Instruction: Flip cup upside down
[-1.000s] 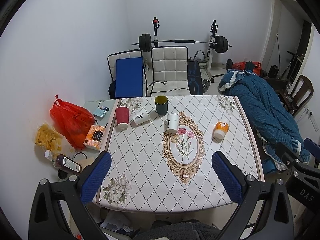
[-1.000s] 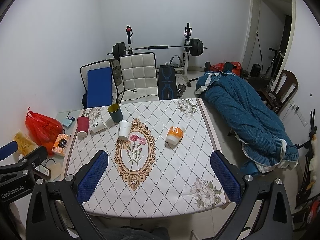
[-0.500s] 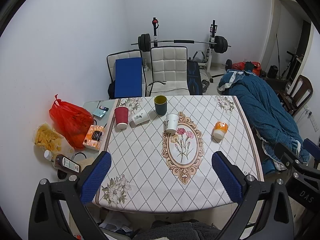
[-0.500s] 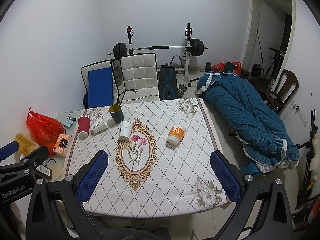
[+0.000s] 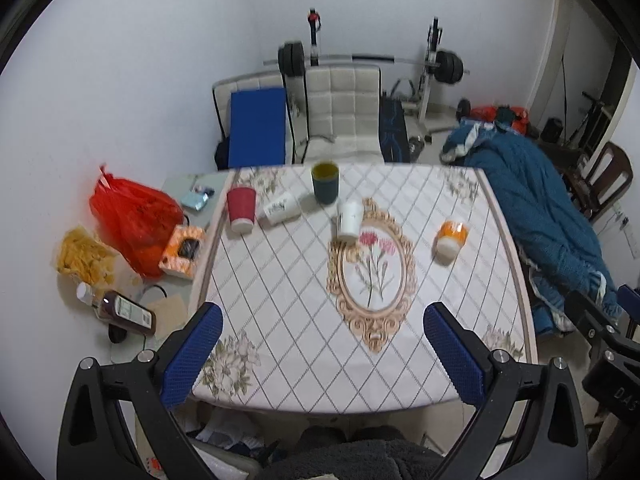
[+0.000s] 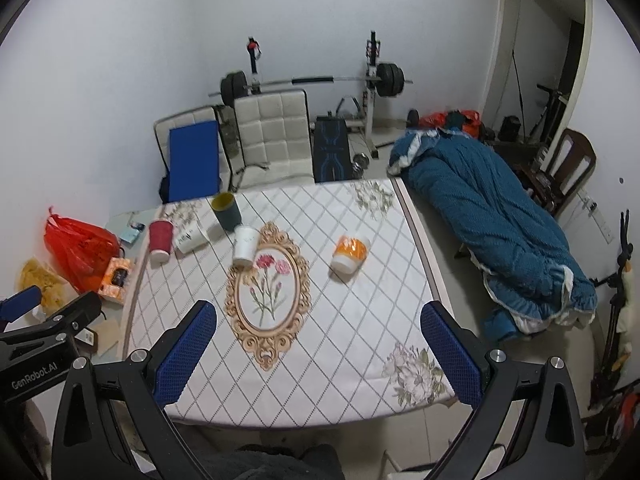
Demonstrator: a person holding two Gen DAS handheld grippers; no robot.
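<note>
Vs 1 s ago: both views have drifted slightly, table (image 5: 280, 352) sits a bit differently in frame, left wrist picture now motion-blurred. Cups haven't moved relative to each other.

Left gripper (image 5: 322, 352): held above the near table edge, looking down the table, jaws spread wide, nothing between the blue pads (image 5: 192, 354). Right gripper (image 6: 318, 352): same attitude, also above the near edge, jaws wide apart and empty. Its body shows at 4 o'clock in the left view; the left one's body shows at 8 o'clock in the right view. Neither touches a cup.

Cups, left view, all in the far half of the table:
- dark green cup (image 5: 325, 182), upright, mouth up, 12 o'clock, near far edge
- white cup (image 5: 349, 220), just in front of it, at top of the floral medallion (image 5: 370, 272); upright vs inverted – can't tell
- printed white cup (image 5: 282, 209) on its side, between green and red
- red cup (image 5: 241, 210), 11 o'clock, wide end up
- orange-and-white cup (image 5: 451, 237), 1 o'clock, well apart from the rest, tilted or lying – can't tell which

Off-table at 9 o'clock: red bag (image 5: 134, 220).
</note>
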